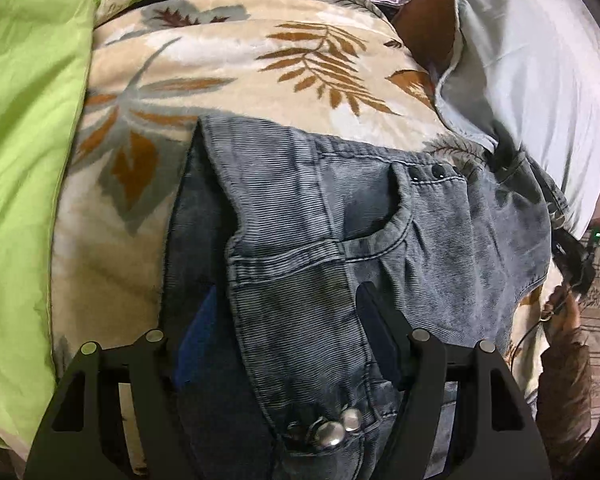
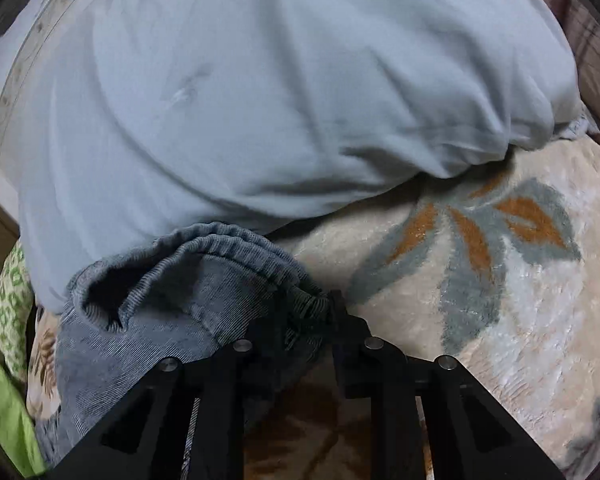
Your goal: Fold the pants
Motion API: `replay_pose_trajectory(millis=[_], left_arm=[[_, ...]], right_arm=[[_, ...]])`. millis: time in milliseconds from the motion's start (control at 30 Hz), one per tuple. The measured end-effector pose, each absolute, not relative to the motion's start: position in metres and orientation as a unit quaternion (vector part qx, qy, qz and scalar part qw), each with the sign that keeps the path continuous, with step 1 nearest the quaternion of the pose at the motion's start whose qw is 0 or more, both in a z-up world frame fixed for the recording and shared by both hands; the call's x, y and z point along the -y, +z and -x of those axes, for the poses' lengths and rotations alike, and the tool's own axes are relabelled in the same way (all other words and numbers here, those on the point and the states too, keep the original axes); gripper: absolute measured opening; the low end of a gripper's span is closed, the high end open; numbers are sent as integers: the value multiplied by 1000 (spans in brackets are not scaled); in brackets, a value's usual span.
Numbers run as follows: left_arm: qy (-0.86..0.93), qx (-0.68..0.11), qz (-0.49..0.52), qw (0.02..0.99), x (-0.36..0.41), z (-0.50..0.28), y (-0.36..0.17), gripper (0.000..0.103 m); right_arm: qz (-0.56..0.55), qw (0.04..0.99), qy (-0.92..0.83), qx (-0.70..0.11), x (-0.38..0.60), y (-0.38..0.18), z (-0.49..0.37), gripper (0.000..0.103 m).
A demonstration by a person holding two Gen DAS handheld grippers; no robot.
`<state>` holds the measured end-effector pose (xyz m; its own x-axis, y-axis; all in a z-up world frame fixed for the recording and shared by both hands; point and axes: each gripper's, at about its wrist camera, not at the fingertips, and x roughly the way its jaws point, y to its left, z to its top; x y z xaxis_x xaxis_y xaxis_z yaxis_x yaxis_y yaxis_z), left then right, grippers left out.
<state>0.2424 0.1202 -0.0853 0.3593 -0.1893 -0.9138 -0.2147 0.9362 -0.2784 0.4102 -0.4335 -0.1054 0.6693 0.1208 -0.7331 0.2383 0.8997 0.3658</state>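
Left wrist view: left gripper (image 1: 288,320) has its fingers spread wide w/ the pants (image 1: 340,232) bunched between them; fabric fills the gap, but whether it's actually clamped I can't tell. Nearest the cam, two metal snap buttons (image 1: 338,428) sit low between the fingers. Just ahead, a curved front pocket seam, then two dark rivets (image 1: 426,172) on the waistband. Denim is grey-blue, corduroy-like ribbing, draped over the left finger so only its base shows. Beyond the pants: cream leaf-print blanket (image 1: 260,64), orange & grey fronds. Off to the left a lime-green sheet (image 1: 24,140); far right a pale blue pillow (image 1: 520,80).

Right wrist view: right gripper (image 2: 300,312) fingers are pressed close, pinching the gathered elastic edge of the pants (image 2: 172,300) right at the tips. Denim hangs left of the tool, w/ an opening gaping upward. Directly ahead & touching the fabric, the pale blue pillow (image 2: 280,100) fills the upper frame. Right of the tool, blanket (image 2: 500,280) lies flat. Green sheet (image 2: 4,412) shows at far left.
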Motion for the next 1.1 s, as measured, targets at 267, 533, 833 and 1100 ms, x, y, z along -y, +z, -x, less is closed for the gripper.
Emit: replay_pose_trajectory(millis=[267,533,833,1100], left_arm=[[-16,-547,166,820,-101,-230,-65,70],[18,-584,150,798,-101,-241,-86,70],[20,-560,245,791,-165,-253,-39,75],[48,-580,295,758,-174,-286,-66,75]], right_arm=[[-290,897,-24,-331,486,-52,-323,19],[-262,860,-114,-422,513,-112,-298,22],[-220,895,-57,-385,504,-35,-302,69],[-157,889,-31,-429,472,-45,-373,70]])
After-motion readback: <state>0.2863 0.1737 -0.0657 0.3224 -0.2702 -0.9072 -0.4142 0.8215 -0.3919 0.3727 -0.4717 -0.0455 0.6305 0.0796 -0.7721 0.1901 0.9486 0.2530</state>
